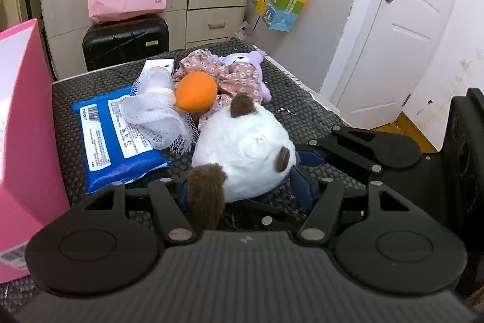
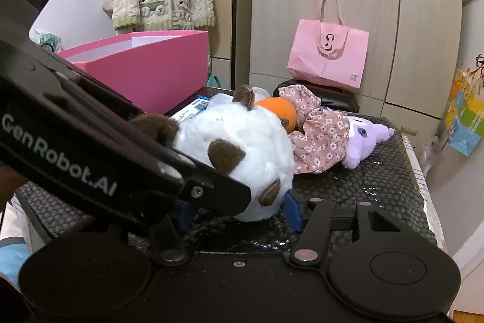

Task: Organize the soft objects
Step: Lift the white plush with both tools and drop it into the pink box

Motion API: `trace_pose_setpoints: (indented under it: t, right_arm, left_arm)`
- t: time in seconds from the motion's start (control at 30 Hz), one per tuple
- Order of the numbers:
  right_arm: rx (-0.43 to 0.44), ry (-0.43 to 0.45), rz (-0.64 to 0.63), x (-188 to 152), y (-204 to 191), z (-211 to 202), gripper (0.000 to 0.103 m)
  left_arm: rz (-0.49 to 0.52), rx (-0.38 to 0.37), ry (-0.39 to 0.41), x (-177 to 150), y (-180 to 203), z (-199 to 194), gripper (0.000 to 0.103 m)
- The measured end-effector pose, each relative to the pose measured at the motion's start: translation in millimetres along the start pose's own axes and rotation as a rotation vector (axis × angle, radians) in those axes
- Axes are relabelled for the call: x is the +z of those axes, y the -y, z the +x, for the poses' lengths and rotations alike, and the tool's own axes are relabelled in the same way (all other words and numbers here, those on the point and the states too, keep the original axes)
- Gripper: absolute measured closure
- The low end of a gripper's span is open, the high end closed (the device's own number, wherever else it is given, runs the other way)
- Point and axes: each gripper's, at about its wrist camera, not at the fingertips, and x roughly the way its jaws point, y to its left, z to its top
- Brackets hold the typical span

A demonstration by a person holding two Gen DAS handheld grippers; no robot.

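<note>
- White plush ball (image 1: pixel 245 150) with brown ears sits on the black honeycomb-mat tabletop (image 1: pixel 302 99), nearest both cameras. Body roughly round, no clear long axis. In the left wrist view one brown ear points up and away, a big brown tuft (image 1: pixel 205 196) hangs toward the camera, and a small brown patch faces right.
- Left claw (image 1: pixel 242 189) angled down at the plush from the near side. Blue pads sit either side of its lower half: the left pad is mostly hidden behind the brown tuft, the right pad just at the white fur. Clenched on the plush as far as can be seen.
- Right claw (image 2: pixel 239 211) comes in from the plush's right, also tilted down. In its own view one blue finger (image 2: pixel 293 211) lies against the plush's underside; the other is partly hidden behind the left claw's black body, which crosses the frame. Cannot tell if it presses or only brackets the toy.
- Behind the plush: orange ball (image 1: pixel 196 91) touching a white mesh puff (image 1: pixel 157 111), which lies on a blue wipes pack (image 1: pixel 112 135).
- Floral pink cloth (image 1: pixel 230 74) and purple plush (image 2: pixel 366 141) lie farther back, together.
- Pink box (image 2: pixel 145 68) stands open at the tabletop's left edge.
</note>
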Motion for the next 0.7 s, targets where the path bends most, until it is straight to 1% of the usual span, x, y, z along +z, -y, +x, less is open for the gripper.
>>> trace_pose_setpoints:
  t: [0.2, 0.3, 0.5, 0.7]
  right_arm:
    - [-0.006, 0.033, -0.021, 2.8, -14.6, -22.2, 0.040]
    - [0.003, 0.048, -0.042, 4.4, -23.3, -34.0, 0.040]
    - [-0.007, 0.048, -0.062, 15.5, -42.5, -52.7, 0.040]
    - [-0.017, 0.039, -0.093, 28.5, -65.7, -63.1, 0.040]
  left_arm:
    - [0.040, 0.030, 0.022, -6.1, 13.0, -26.6, 0.041]
    - [0.041, 0.043, 0.019, -8.1, 18.1, -41.7, 0.041]
    - [0.061, 0.036, 0.024, -11.7, 18.7, -67.9, 0.041]
    - [0.050, 0.027, 0.033, -14.4, 9.0, -92.3, 0.041]
